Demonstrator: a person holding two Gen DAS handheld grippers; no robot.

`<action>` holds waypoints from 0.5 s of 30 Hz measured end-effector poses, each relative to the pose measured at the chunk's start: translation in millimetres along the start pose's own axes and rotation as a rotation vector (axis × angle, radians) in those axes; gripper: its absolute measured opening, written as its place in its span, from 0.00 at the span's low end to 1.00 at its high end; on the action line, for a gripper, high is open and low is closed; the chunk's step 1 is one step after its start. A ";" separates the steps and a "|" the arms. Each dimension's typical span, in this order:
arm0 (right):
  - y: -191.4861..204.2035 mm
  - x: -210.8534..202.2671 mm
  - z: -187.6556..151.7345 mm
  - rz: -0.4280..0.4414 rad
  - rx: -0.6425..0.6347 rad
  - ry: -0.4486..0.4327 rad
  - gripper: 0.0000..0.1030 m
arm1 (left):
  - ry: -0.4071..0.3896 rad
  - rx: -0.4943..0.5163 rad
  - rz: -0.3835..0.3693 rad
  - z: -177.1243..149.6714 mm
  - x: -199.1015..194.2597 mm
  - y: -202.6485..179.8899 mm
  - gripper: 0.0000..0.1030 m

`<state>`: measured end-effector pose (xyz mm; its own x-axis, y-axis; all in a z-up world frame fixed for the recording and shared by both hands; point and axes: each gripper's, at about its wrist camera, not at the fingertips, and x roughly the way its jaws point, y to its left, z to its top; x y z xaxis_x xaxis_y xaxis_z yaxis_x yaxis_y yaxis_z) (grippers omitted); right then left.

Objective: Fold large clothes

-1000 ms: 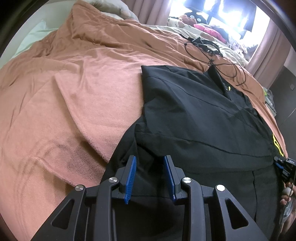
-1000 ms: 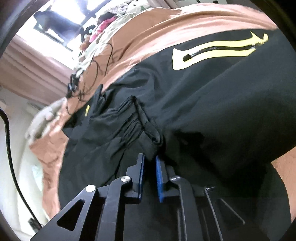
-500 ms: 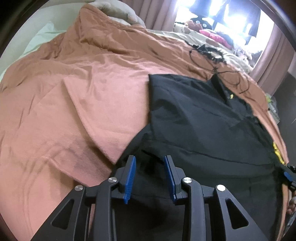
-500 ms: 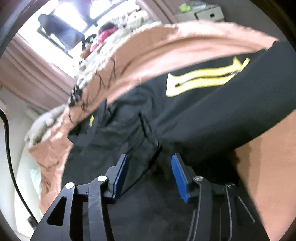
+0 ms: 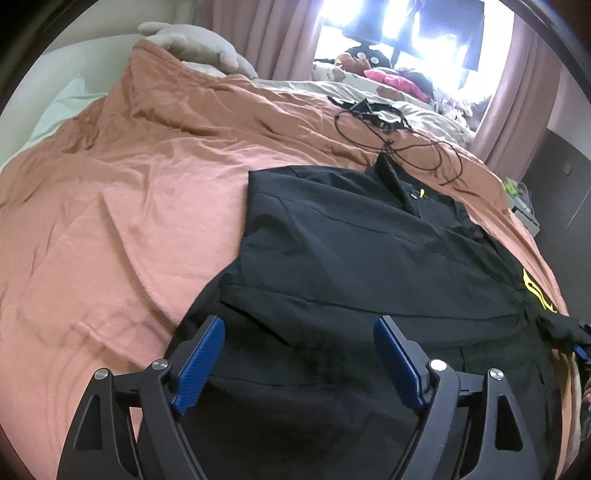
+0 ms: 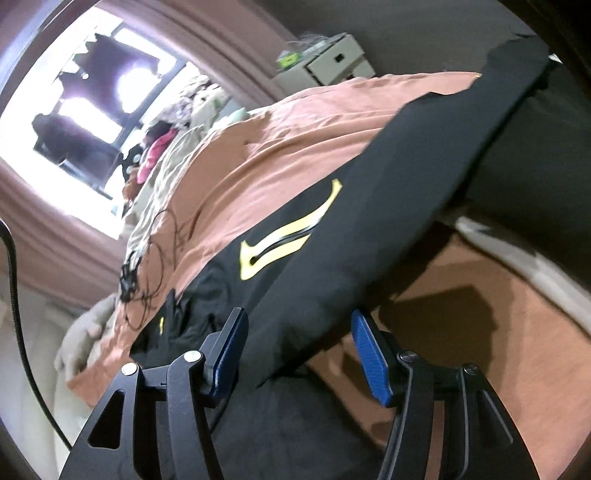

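Jacket (image 5: 369,251) released; both grippers' fingers (image 5: 201,360) have just opened

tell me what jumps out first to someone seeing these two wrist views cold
A large black garment spread over a rumpled terracotta bedspread fills both views, its yellow logo the brightest mark on it. The left gripper and the right gripper hover above the cloth with blue pads apart, the left's jaws having just opened, nothing pinched. Behind, a tangle of black cable lies near a glaring window.
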<state>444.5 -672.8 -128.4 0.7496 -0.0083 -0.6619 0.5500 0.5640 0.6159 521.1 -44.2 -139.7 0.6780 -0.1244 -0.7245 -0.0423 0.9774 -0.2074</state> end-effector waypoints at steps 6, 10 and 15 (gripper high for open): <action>-17.8 6.0 4.6 -0.003 0.076 0.003 0.57 | 0.010 0.007 0.018 -3.4 4.5 -1.4 0.82; -24.8 2.0 18.2 0.032 0.095 -0.090 0.47 | 0.013 0.007 0.025 -3.2 6.1 0.1 0.82; -8.5 -12.0 20.6 0.108 0.023 -0.145 0.04 | 0.020 -0.007 0.029 -3.1 7.0 3.5 0.82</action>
<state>438.4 -694.5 -117.0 0.8491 -0.0684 -0.5238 0.4704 0.5489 0.6910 523.4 -42.2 -147.6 0.6616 -0.0996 -0.7432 -0.0668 0.9794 -0.1908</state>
